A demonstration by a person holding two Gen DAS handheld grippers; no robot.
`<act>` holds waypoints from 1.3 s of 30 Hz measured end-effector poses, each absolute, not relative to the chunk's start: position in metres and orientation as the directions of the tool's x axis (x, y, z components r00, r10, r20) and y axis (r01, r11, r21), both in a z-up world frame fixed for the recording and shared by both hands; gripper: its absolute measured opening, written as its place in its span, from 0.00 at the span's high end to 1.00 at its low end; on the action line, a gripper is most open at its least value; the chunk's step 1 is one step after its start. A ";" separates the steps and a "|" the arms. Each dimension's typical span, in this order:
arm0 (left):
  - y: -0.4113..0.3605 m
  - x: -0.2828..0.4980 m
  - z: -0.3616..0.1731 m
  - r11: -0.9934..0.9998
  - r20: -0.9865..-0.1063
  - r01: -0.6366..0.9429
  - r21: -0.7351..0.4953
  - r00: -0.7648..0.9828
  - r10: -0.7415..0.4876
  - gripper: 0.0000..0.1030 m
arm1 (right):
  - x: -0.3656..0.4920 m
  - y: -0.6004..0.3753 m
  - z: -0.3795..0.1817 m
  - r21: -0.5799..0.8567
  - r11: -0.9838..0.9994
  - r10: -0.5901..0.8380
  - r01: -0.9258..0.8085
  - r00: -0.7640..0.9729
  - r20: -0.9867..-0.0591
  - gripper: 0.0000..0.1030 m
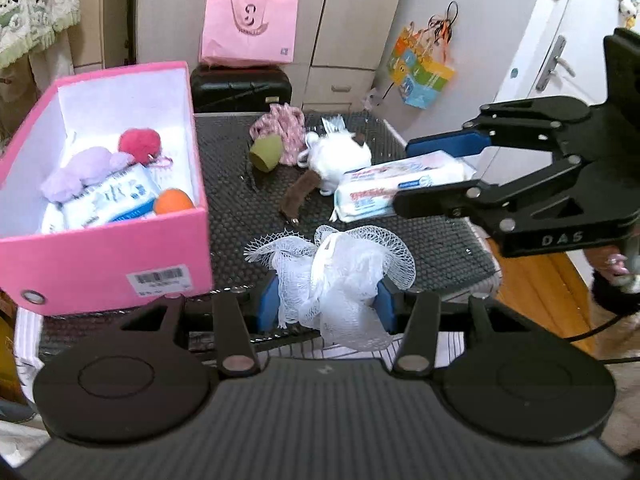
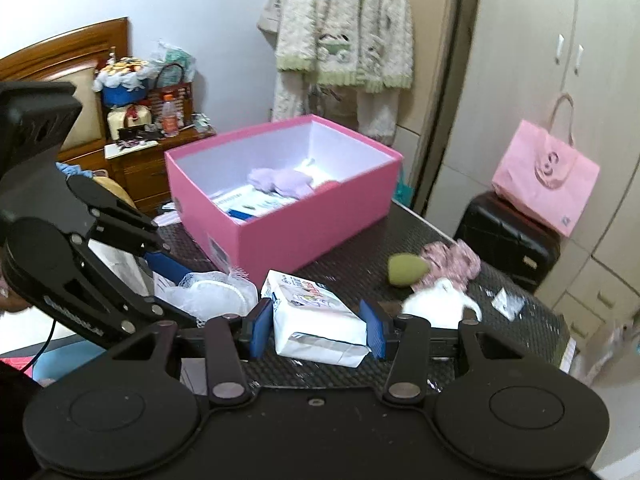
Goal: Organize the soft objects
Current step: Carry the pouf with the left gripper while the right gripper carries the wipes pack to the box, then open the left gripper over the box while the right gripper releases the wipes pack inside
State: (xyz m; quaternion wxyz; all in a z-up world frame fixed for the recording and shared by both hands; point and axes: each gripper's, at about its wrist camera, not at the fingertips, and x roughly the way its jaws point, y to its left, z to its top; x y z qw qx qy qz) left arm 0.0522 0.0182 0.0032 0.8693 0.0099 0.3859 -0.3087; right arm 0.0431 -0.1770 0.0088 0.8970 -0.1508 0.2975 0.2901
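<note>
Item: left gripper [image 1: 326, 304]. Blue pads narrowed onto a white mesh bath pouf [image 1: 332, 280], which bulges above and below the grip, held clear of the black mat [image 1: 240, 200].

Item: right gripper [image 2: 316, 330]. Fingers closed to a middling gap on a white pack of wet wipes [image 2: 316, 316]; long axis runs away from the camera, between the pads.

Item: pink box [image 1: 100, 264]. Open-topped, at the mat's left. Contents: a lilac plush, a red pompom, an orange ball, a wipes pack.

Relation governing the coming move: the box lies left and slightly far of both loads. The left gripper is the nearer, just beside the box's near right corner; the right must cross more mat.

Remaining on the mat: olive sponge [image 1: 266, 154], pink floral fabric [image 1: 286, 130], white plush [image 1: 336, 154], brown strip [image 1: 298, 196].

View differences: the left wrist camera shows the red and orange items; the right camera's steeper wall hides them. The right camera's white plush is blurred, probably the same toy.
</note>
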 end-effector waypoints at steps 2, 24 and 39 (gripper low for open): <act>0.027 0.049 0.014 0.819 -0.659 0.540 -0.193 0.547 -0.517 0.54 | 0.042 -0.169 0.015 -0.104 0.775 0.445 -0.623 0.656 -0.610 0.49; 0.107 0.170 0.029 0.921 -0.605 0.329 -0.208 0.697 -0.386 0.54 | 0.170 -0.076 0.018 -0.079 0.788 0.468 -0.611 0.677 -0.569 0.49; 0.109 0.256 -0.007 0.969 -0.669 0.243 -0.049 0.712 -0.212 0.53 | 0.246 -0.036 -0.038 -0.124 0.754 0.386 -0.645 0.588 -0.711 0.49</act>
